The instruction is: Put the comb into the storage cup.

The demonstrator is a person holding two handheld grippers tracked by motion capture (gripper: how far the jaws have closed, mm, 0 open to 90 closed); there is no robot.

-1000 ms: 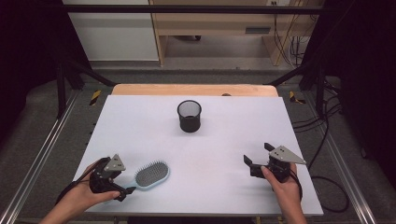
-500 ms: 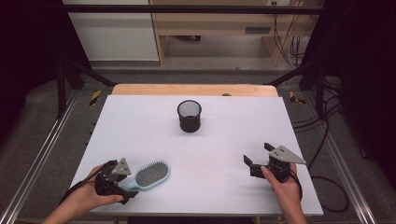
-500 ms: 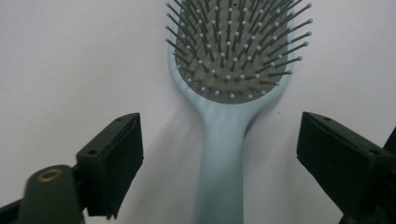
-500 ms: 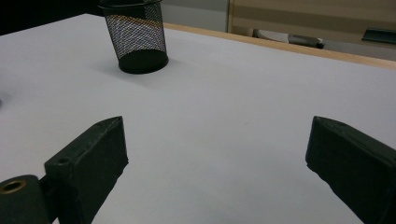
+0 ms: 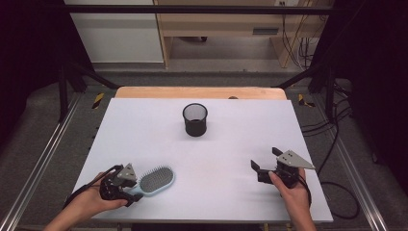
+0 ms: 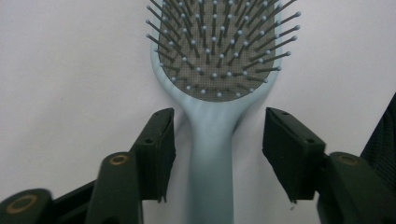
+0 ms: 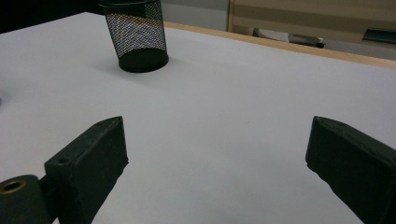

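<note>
Left gripper jaws spread, straddling the handle of the pale-blue plastic paddle hairbrush near the white table's front-left edge, gaps either side. Right gripper jaws wide apart, nothing between, over bare tabletop near the front-right edge. Black wire-mesh cup stands upright mid-table toward the back, well apart from both.

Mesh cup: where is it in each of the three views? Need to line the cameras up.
High view: the black mesh cup stands upright at centre, on the far half of the white table.
Left gripper view: not in it; the frame has the hairbrush between the open jaws.
Right gripper view: top left, beyond the open jaws.
Shared landmark: the white table surface.
</note>
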